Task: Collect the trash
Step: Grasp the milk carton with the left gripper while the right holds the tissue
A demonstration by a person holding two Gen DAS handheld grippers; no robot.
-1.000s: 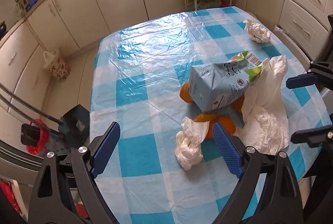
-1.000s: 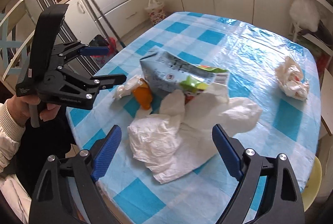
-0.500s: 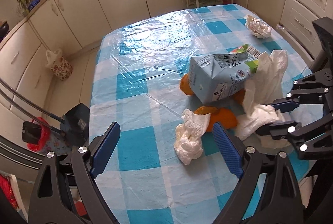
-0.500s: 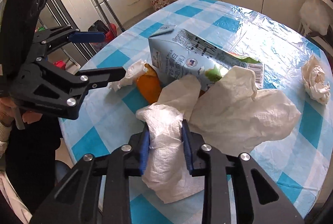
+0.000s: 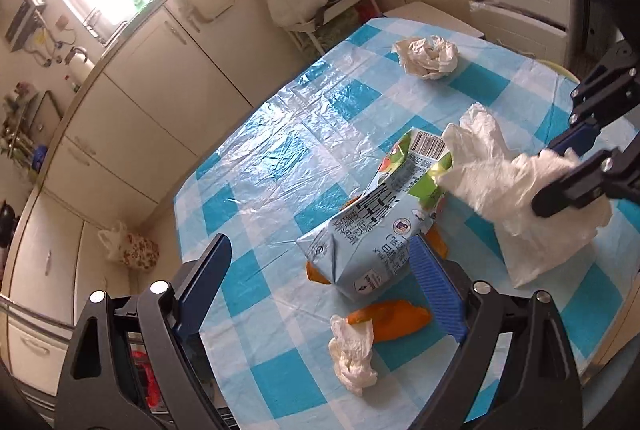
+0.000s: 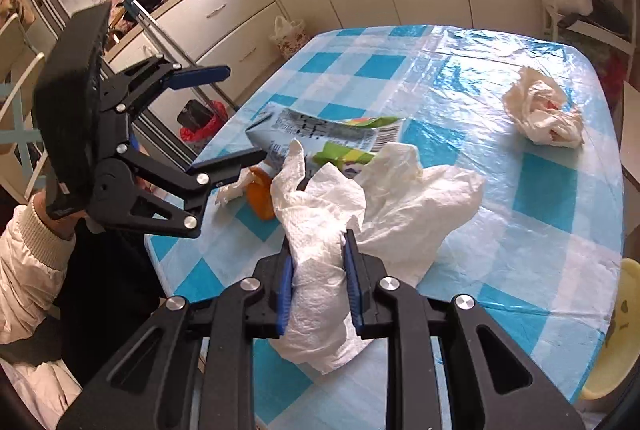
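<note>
Your right gripper (image 6: 319,284) has its blue pads closing on a bunched fold of the white plastic bag (image 6: 404,202), and the film is pinched between them. Finish the squeeze before you lift, since thin, slippery film like this is likely to slide out of a loose hold. Raise it slowly so the loose part, which lies draped over the end of the milk carton (image 5: 380,226), peels off without dragging the carton along.

Your left gripper (image 5: 320,294) hangs with its jaws wide apart and nothing in them, the carton's gabled end just beyond its right finger. Use it to spread the bag's mouth, or take the carton next.

The carton is light-blue printed card, dented and lying on its side over soft, curled orange peel (image 5: 390,316). A crumpled paper napkin (image 5: 354,354) sits beside the peel near the table edge; a second paper wad (image 5: 427,57) lies well apart at the far end. The checked tablecloth (image 5: 280,150) is glossy, wrinkled plastic.
</note>
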